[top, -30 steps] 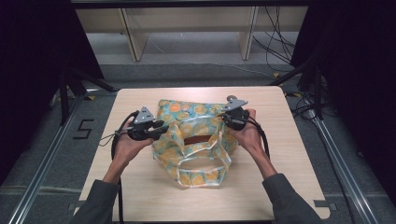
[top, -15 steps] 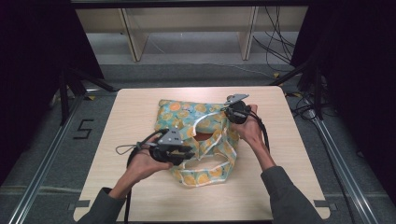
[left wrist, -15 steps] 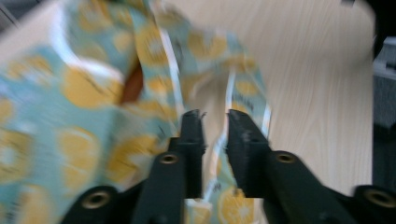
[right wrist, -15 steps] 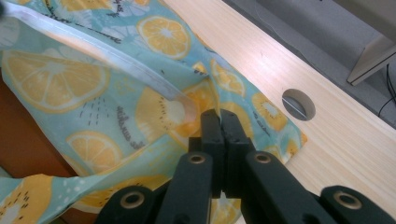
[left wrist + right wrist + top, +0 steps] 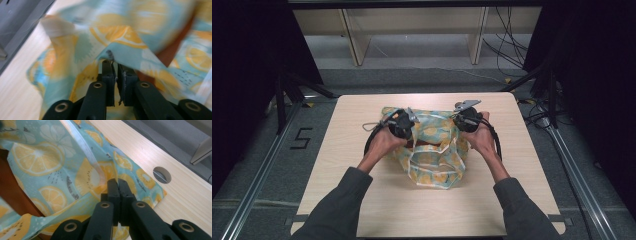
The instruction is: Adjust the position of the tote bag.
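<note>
Bag (image 5: 432,150) of thin, crinkled citrus-print fabric, pinched by both jaws

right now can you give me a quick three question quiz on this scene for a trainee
1. True or false: the right gripper is clamped on the light blue fabric bag printed with orange citrus slices.
2. Multiple choice: where does the bag lie? A) on the grey floor B) on the pale wooden table C) on a shelf
3. In the left gripper view, what is pinched between the jaws of the left gripper?

Key
1. True: its jaws are closed on the cloth near the white trim.
2. B
3. A fold of the same bag; the jaws have just been closing on it.
</note>
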A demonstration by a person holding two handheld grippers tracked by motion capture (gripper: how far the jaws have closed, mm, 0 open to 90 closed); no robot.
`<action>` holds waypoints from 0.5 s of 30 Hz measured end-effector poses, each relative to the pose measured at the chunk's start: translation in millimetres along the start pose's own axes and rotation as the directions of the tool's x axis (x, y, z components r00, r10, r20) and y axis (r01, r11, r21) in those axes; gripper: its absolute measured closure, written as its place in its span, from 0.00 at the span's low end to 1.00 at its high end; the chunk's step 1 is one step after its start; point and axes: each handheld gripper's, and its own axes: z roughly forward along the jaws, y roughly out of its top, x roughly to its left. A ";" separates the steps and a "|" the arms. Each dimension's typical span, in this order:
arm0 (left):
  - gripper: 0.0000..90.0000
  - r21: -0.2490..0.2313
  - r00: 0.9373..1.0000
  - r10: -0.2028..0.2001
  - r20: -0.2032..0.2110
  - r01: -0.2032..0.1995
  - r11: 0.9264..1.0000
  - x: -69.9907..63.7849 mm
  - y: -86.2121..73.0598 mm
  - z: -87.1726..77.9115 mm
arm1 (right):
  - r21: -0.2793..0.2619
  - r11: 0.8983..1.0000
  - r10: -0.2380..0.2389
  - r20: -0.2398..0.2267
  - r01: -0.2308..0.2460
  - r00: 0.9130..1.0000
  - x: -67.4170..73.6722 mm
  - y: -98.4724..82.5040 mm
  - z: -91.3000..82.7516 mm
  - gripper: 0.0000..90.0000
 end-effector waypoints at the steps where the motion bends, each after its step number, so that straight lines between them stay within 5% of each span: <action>1: 0.94 0.022 1.000 -0.017 -0.021 0.018 1.000 17.4 4.3 12.6 | -0.002 1.000 0.009 -0.007 -0.009 1.000 -0.5 -0.1 -1.6 1.00; 5: 0.98 0.071 0.992 -0.124 0.000 0.124 0.990 43.3 -4.6 41.0 | -0.033 0.999 0.028 -0.040 -0.030 0.999 -0.5 -0.5 -6.3 1.00; 6: 0.98 0.056 0.983 -0.180 0.019 0.179 0.982 47.4 -9.1 47.1 | -0.030 0.998 0.047 -0.064 -0.049 0.997 0.3 0.4 -10.8 0.99; 7: 0.99 0.056 0.983 -0.180 0.019 0.179 0.982 47.4 -9.1 47.1 | -0.044 0.998 0.036 -0.076 -0.040 0.996 -1.3 1.4 -14.5 0.97; 8: 0.99 0.046 0.967 -0.251 0.035 0.249 0.967 54.8 -18.3 54.0 | -0.050 0.997 0.054 -0.098 -0.059 0.994 -0.5 2.1 -19.1 0.97; 9: 0.99 0.047 0.961 -0.273 0.053 0.271 0.961 57.4 -22.6 55.8 | -0.059 0.995 0.068 -0.121 -0.076 0.990 -0.2 3.0 -24.0 0.96; 13: 0.99 0.050 0.954 -0.294 0.058 0.291 0.955 60.7 -32.0 56.0 | -0.144 0.987 0.042 -0.175 -0.068 0.984 2.4 10.6 -51.1 0.94; 15: 0.99 0.039 0.946 -0.317 0.071 0.315 0.948 63.2 -36.9 54.4 | -0.189 0.980 0.026 -0.208 -0.066 0.978 9.9 16.3 -65.0 0.96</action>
